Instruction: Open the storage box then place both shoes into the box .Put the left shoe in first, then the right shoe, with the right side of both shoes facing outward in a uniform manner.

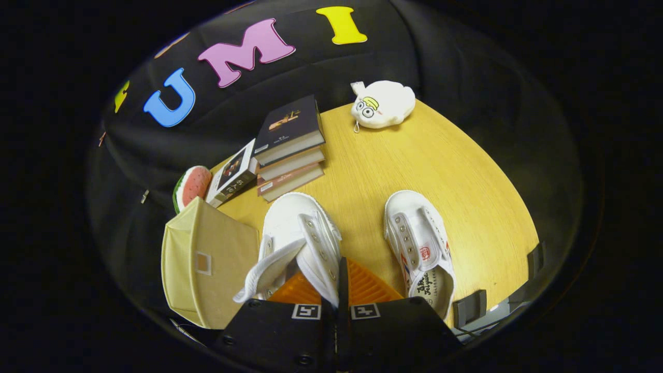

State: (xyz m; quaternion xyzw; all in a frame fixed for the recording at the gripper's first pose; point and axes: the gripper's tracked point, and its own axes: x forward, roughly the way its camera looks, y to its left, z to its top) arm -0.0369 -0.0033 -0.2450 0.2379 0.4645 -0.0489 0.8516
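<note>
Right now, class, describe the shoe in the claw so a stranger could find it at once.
On the yellow wooden table, right of the pale yellow storage box, stands a white shoe. The claw is shut on its side wall. Unlike the other white shoe, lying free, it shows no printed insole.

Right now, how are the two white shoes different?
The left shoe is pinched at its side by the gripper, whose fingers are shut on it; the right shoe lies free on the yellow table. The left shoe's tongue flops out sideways; the right shoe's lies flat, showing a red mark. Both are white and point away.
</note>
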